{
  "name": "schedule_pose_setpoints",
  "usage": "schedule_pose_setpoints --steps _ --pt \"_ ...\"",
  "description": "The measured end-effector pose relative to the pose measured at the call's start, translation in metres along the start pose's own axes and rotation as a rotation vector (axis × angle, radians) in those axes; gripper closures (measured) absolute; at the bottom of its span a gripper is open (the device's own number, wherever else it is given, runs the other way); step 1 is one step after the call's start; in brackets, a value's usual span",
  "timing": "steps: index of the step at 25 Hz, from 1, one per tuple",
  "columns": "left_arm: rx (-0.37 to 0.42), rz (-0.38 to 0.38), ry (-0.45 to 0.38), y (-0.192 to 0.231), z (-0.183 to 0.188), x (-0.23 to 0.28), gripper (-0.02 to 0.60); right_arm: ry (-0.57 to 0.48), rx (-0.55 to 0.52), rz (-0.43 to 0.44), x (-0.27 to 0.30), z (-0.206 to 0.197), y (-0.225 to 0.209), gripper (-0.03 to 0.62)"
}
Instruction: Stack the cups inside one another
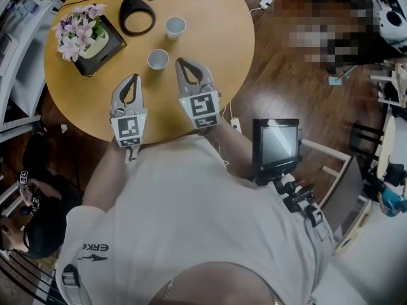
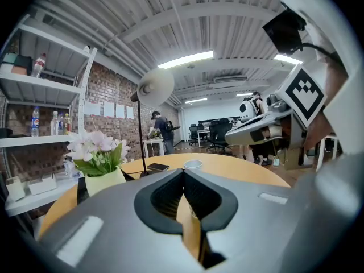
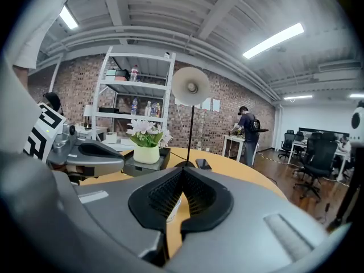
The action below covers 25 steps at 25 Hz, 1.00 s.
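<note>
Right tool point(image 1: 182, 63), closed on nothing, is nearer the near cup point(image 1: 158, 59), just beside at its 9 o'clock; far cup point(image 1: 175, 27) stands at 12 on the bench point(image 1: 216, 43). Left tool point(image 1: 133, 79) likewise closed, empty.

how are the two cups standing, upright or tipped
Upright and apart: the near cup and far cup both show round open mouths facing up.

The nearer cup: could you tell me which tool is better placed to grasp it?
Right, probably: the right tool lies tip beside the nearer cup; the left tool sits farther from it.
</note>
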<state>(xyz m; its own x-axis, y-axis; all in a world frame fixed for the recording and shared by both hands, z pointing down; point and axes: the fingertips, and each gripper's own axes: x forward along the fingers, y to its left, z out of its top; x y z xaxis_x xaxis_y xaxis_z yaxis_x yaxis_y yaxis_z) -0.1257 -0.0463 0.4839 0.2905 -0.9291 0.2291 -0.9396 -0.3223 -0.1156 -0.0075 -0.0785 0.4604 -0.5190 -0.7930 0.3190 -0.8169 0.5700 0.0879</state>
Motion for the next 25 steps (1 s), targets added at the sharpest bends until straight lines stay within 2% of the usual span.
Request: schedule_pose_setpoints --steps 6,21,25 --pt "-0.013 -0.030 0.092 -0.008 -0.042 0.012 0.579 0.071 0.033 -0.003 0.010 -0.033 -0.001 0.580" --pt "-0.026 -0.133 0.281 -0.041 -0.116 0.052 0.575 0.217 0.107 0.006 0.033 -0.103 -0.014 0.580" --pt "-0.011 -0.183 0.310 -0.051 -0.122 0.060 0.491 0.232 0.120 0.007 0.040 -0.111 -0.017 0.580"
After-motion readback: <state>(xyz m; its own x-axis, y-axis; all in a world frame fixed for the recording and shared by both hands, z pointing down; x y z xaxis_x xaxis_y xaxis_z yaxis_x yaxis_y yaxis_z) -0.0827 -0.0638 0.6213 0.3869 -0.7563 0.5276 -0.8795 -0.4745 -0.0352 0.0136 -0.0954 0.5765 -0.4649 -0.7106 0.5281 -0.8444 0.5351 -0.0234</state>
